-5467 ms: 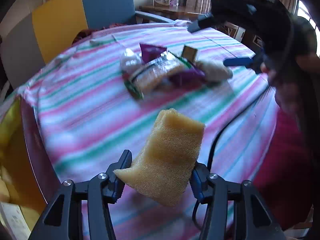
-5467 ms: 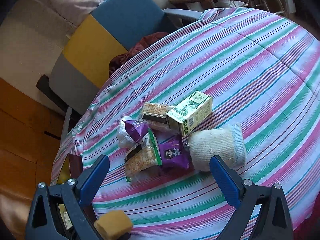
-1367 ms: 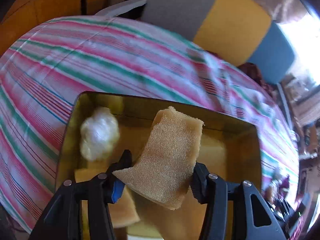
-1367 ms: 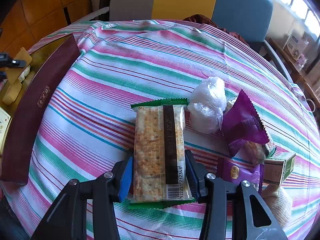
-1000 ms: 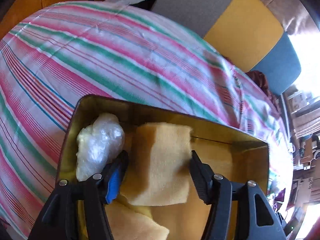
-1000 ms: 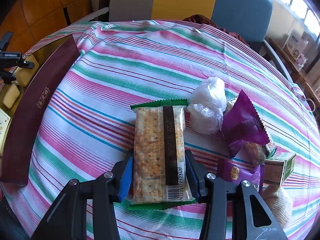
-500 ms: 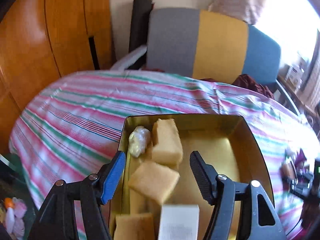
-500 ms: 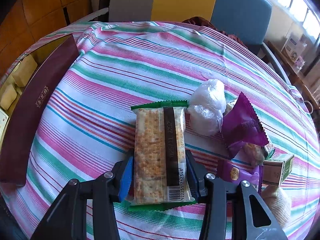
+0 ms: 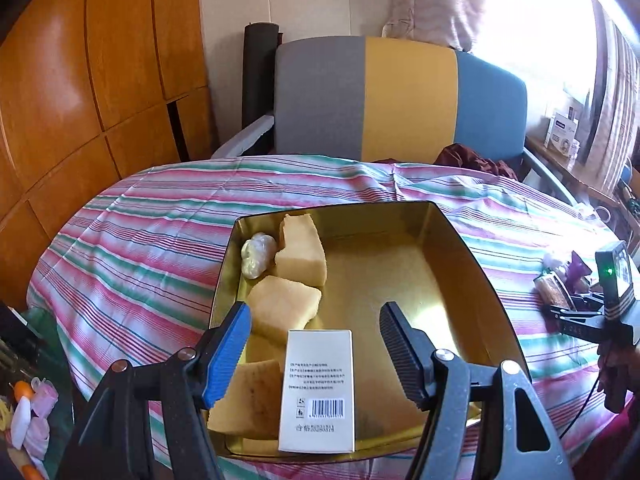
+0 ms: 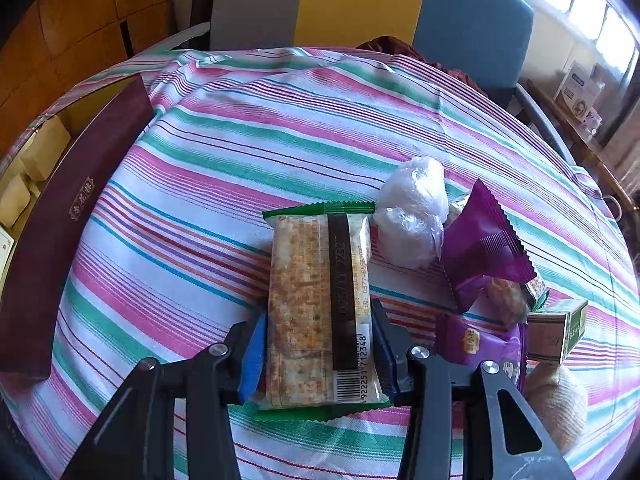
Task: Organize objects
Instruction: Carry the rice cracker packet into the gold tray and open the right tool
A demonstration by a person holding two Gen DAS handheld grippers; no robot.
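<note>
Jaws of the right gripper [image 10: 318, 344] are clamped on the cracker packet [image 10: 320, 304], pressing its two long sides near the barcode end, while the packet lies flat on the striped surface [image 10: 224, 184]. Just beside it sit a white plastic-wrapped bundle [image 10: 414, 216] and purple snack packs [image 10: 480, 248], with a small green box [image 10: 560, 330] further to the right. At the left edge stands the maroon wall of the gold tin [image 10: 76, 216], well apart from the packet.

Jaws of the left gripper [image 9: 316, 350] have just been opening and now stand wide with nothing between them, above the tin [image 9: 468, 256]. Inside it lie yellow sponge pieces [image 9: 300, 252], a small plastic-wrapped ball [image 9: 258, 254] and a white carton [image 9: 318, 390]; the right half of the floor is bare.

Judged from this, the sponge drop is done and the packet pick is in hand. Next, the right hand probably needs to lift the packet clear of its neighbours, carry it over the maroon wall and set it in the bare half, keeping clear of the left gripper.
</note>
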